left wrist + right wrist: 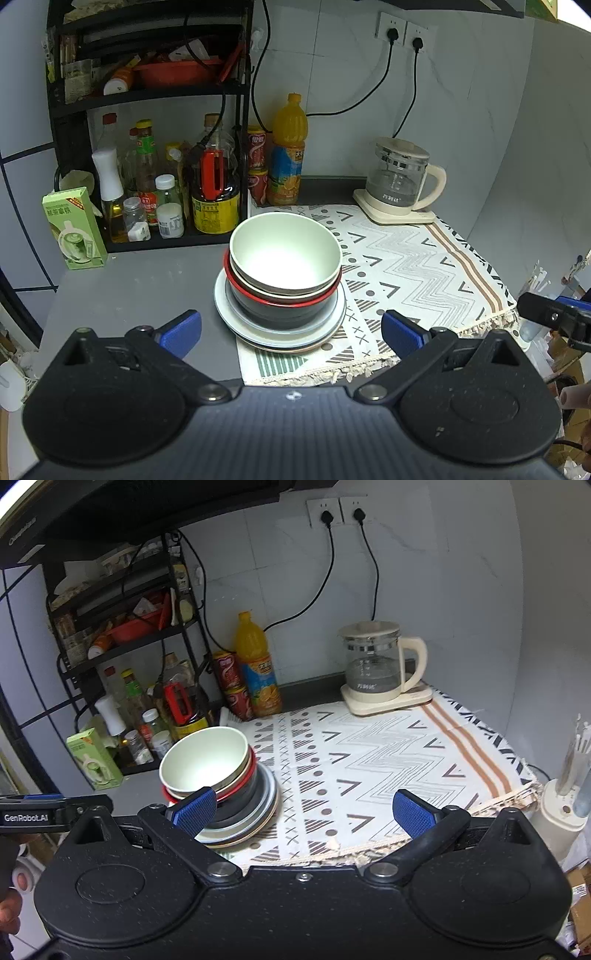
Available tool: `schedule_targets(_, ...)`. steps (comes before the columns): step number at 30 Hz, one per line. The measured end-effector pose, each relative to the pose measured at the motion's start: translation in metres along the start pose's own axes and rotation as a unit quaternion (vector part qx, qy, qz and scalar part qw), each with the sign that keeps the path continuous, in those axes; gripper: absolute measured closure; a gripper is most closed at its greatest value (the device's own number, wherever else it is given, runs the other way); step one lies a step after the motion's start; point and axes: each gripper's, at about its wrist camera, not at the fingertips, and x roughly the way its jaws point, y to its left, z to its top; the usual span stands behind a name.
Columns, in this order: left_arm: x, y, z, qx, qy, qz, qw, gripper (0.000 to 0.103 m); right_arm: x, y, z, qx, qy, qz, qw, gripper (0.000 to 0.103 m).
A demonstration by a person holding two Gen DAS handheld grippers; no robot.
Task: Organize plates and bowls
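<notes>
A stack of dishes stands at the left edge of the patterned mat. A pale green bowl (284,251) (203,762) sits on top, nested in a beige bowl and a red-rimmed black bowl (282,308) (236,801), all resting on stacked pale plates (295,338) (258,819). My left gripper (291,332) is open, held back from the stack with nothing between its blue pads. My right gripper (304,810) is open too, in front of the mat, its left pad (195,808) overlapping the stack in view.
A black rack (147,110) with sauce bottles stands at the back left, with a green carton (74,229) beside it. An orange juice bottle (288,155) and red cans are behind the stack. A glass kettle (402,181) sits back right. The patterned mat (424,266) covers the counter's right half.
</notes>
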Motion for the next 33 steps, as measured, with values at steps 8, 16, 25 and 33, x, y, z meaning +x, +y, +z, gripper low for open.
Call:
schedule_targets(8,0.0026,-0.0028,0.0007,-0.007,0.006,0.005,0.9999,0.001,0.0005,-0.0005,-0.0032,-0.006,0.013,0.004,1.000,0.000)
schedule_targets(16,0.0037,-0.0039,-0.0008,-0.011,0.014,0.006,0.9998,0.001,0.0004,-0.0024,-0.0040,-0.005,0.014,0.008,1.000,0.000)
schedule_targets(25,0.0039,-0.0063,0.0011,-0.015,0.017,0.003,0.9997,0.001,0.0009,-0.0005,-0.0027,-0.010,0.012,0.012,1.000,0.000)
schedule_targets(33,0.0045,-0.0058,0.0001,-0.013,0.020,0.006,0.9997,0.001,-0.0002,0.0008,-0.0037,-0.020,0.008,0.007,1.000,0.000)
